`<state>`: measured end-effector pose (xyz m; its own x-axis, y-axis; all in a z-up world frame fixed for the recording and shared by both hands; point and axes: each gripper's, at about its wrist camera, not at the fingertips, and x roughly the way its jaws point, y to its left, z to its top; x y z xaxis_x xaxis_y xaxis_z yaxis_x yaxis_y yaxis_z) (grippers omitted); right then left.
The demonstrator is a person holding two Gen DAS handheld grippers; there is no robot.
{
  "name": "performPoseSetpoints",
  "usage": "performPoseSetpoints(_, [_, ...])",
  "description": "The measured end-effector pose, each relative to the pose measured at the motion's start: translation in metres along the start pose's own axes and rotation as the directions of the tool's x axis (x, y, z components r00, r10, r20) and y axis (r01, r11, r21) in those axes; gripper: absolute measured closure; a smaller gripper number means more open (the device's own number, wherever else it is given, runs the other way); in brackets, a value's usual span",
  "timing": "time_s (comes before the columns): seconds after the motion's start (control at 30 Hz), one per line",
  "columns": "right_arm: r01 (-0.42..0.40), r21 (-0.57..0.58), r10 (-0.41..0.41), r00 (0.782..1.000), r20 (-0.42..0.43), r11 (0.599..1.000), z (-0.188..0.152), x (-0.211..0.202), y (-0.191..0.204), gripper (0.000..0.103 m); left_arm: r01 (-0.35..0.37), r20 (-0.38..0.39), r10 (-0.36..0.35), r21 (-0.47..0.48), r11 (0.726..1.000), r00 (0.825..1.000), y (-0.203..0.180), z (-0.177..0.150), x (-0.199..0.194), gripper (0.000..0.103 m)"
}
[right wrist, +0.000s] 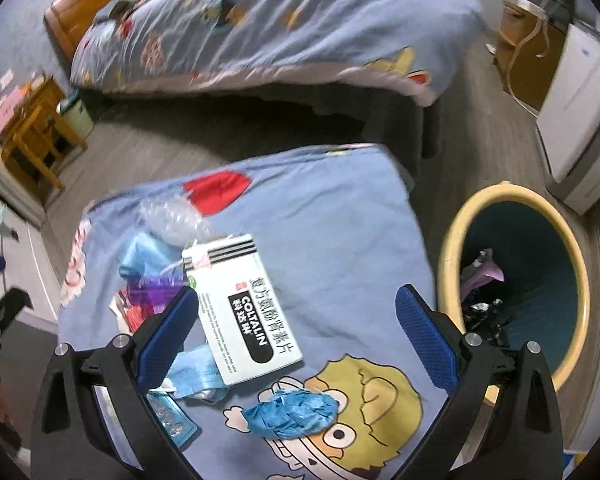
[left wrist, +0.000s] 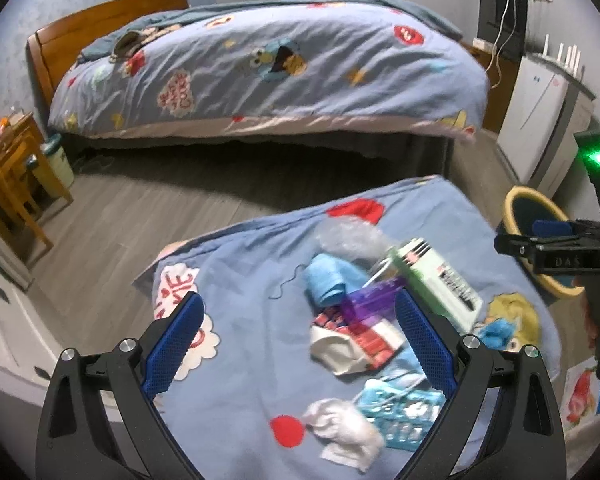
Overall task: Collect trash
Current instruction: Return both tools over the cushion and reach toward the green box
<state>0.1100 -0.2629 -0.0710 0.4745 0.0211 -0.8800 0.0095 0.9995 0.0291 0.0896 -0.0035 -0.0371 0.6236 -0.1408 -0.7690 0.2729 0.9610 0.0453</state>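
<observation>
Trash lies on a blue cartoon sheet (left wrist: pixel 252 320): a white medicine box (left wrist: pixel 440 280) (right wrist: pixel 240 312), a purple wrapper (left wrist: pixel 372 300), a clear plastic bag (left wrist: pixel 348 236) (right wrist: pixel 172 216), a white tissue (left wrist: pixel 344 428), a teal blister pack (left wrist: pixel 400 416) and a crumpled blue glove (right wrist: pixel 292 412). My left gripper (left wrist: pixel 300 344) is open and empty above the pile. My right gripper (right wrist: pixel 296 344) is open and empty over the box and glove; it shows at the right edge of the left wrist view (left wrist: pixel 556 244). A yellow-rimmed bin (right wrist: pixel 516 280) (left wrist: pixel 536 216) with trash inside stands right of the sheet.
A bed (left wrist: pixel 268 68) with a matching duvet lies beyond a strip of grey floor (left wrist: pixel 148 208). A wooden table (left wrist: pixel 12 168) and a small green-lidded pail (left wrist: pixel 56 160) stand at left. A white appliance (right wrist: pixel 580 100) stands at right behind the bin.
</observation>
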Motion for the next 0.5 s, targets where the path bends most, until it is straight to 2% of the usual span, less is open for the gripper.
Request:
performPoseSetpoints(0.2, [-0.024,-0.075,0.017,0.995,-0.094,0.997,-0.013,0.035,0.016,0.006,-0.001,-0.083,-0.002,-0.032,0.999,0.997,0.008,-0.009,0.029,0.008])
performPoseSetpoints(0.37, [-0.038,-0.1,0.024,0.989,-0.143,0.994,-0.018,0.055,0.023,0.006,-0.011,-0.101,0.007,-0.043,0.999,0.995,0.011,-0.011,0.037,0.008])
performPoseSetpoints(0.5, [-0.054,-0.079,0.042,0.988,-0.148,0.995,-0.018,0.062,0.027,0.006,-0.016,-0.108,0.01,-0.051,0.999,0.994,0.012,-0.011,0.038,0.008])
